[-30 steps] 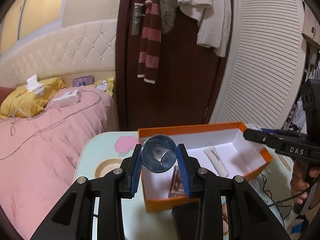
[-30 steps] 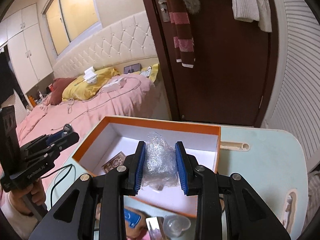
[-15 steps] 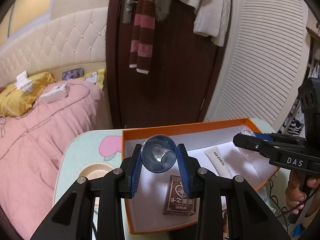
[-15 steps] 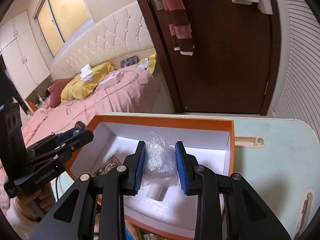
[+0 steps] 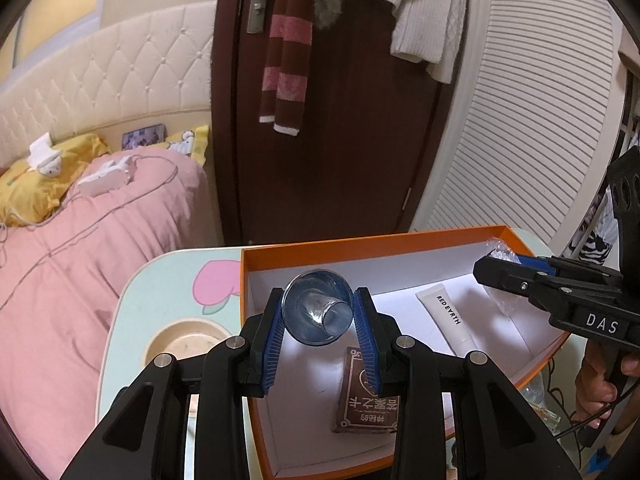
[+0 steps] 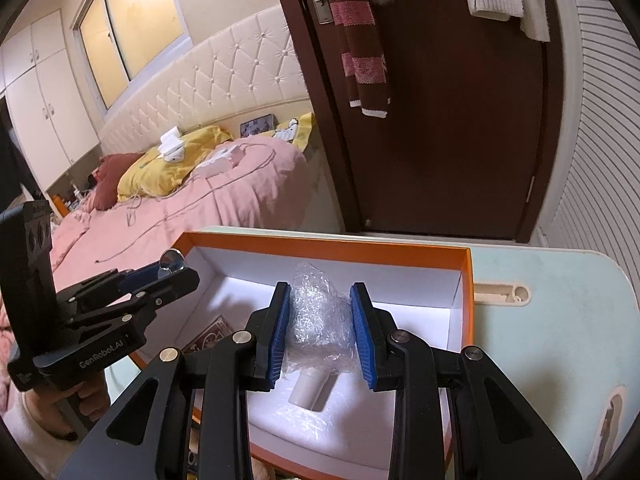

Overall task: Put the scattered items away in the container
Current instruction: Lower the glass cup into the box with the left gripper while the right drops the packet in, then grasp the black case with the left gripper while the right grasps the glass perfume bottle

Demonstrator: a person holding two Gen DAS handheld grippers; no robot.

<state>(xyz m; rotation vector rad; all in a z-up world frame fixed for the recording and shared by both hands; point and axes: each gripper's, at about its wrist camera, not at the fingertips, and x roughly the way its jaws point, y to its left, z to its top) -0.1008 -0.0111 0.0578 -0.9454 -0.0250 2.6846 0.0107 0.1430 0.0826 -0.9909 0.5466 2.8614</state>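
My left gripper [image 5: 318, 312] is shut on a small clear glass cup [image 5: 320, 310], held over the left part of the orange box [image 5: 360, 246] with a white inside. My right gripper [image 6: 322, 320] is shut on a crumpled wad of clear bubble wrap [image 6: 318, 320], held over the box [image 6: 328, 242] above a white tube [image 6: 310, 392]. In the left wrist view the white tube [image 5: 448, 320] and a brown card pack [image 5: 366, 400] lie on the box floor. The right gripper shows there at the right [image 5: 496, 270]; the left gripper shows at the left in the right wrist view [image 6: 176, 270].
The box stands on a pale blue table [image 6: 552, 320] with a pink heart print [image 5: 214, 284] and a round cup recess [image 5: 180, 346]. A pink bed [image 5: 80, 240] lies to the left. A dark door [image 5: 352, 140] with hung clothes stands behind.
Both grippers have moved forward over the box, so more of its inside shows. Each still holds its item.
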